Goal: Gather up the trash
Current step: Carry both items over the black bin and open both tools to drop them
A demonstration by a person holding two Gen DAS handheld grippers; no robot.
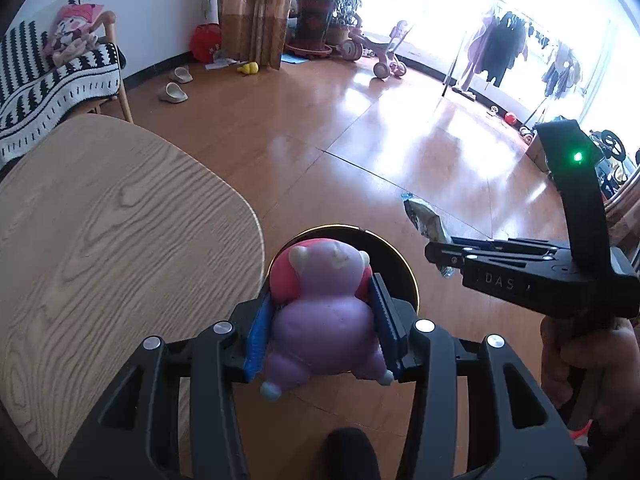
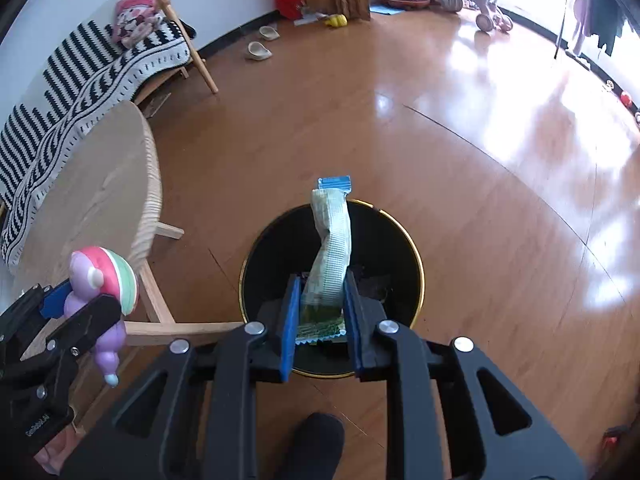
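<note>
Left gripper (image 1: 320,316) clamps squishy toy (image 1: 324,312), right gripper (image 2: 320,312) pinches wrapper (image 2: 330,248) over bin (image 2: 416,256); drop step pending: release both

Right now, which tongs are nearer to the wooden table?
Left. The left tongs, holding the purple toy, are beside the wooden table; the right tongs are over the black bin.

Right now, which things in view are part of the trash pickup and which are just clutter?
Job:
- purple and pink squishy toy, clamped in left gripper
- crumpled green and white snack wrapper, pinched in right gripper
- round black gold-rimmed bin below both

Lying about:
- light wooden table
- beige slippers
- yellow duck toy
- pink tricycle
</note>
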